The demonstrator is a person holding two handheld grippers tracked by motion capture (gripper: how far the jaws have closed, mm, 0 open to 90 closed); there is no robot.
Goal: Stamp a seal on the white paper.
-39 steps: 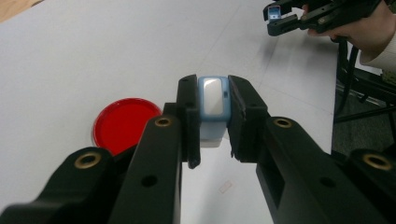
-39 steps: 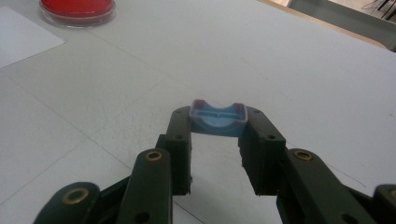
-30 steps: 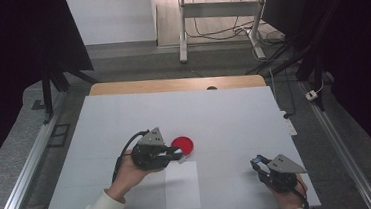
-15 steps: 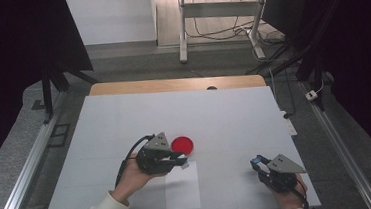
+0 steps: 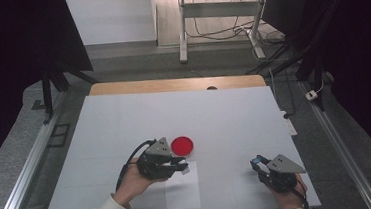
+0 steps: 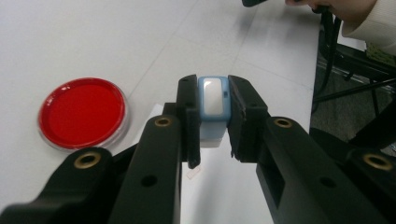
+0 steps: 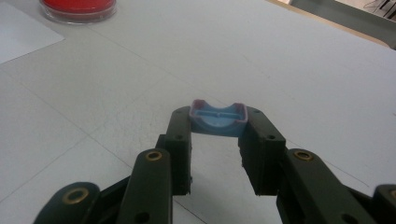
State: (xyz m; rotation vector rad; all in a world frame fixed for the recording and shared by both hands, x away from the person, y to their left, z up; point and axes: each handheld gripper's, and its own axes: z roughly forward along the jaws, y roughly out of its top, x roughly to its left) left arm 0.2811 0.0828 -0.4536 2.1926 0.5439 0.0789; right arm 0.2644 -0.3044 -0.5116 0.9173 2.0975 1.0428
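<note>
Table: white top (image 5: 124, 119), paper sheet (image 5: 183, 195) lain under the left gripper's tip.
Left gripper (image 6: 212, 116): clamped on a blue-and-white stamp (image 6: 212, 100).
Red dish (image 6: 82, 112): set just left of those jaws.
Right gripper (image 7: 217, 133): clamped on a blue cap (image 7: 217, 118).

The table (image 5: 224, 111) was evenly and brightly lit from above, with darkness around it. Shadows on it stayed soft. Both gripper views looked grainy, the nearest black metal blurred.
</note>
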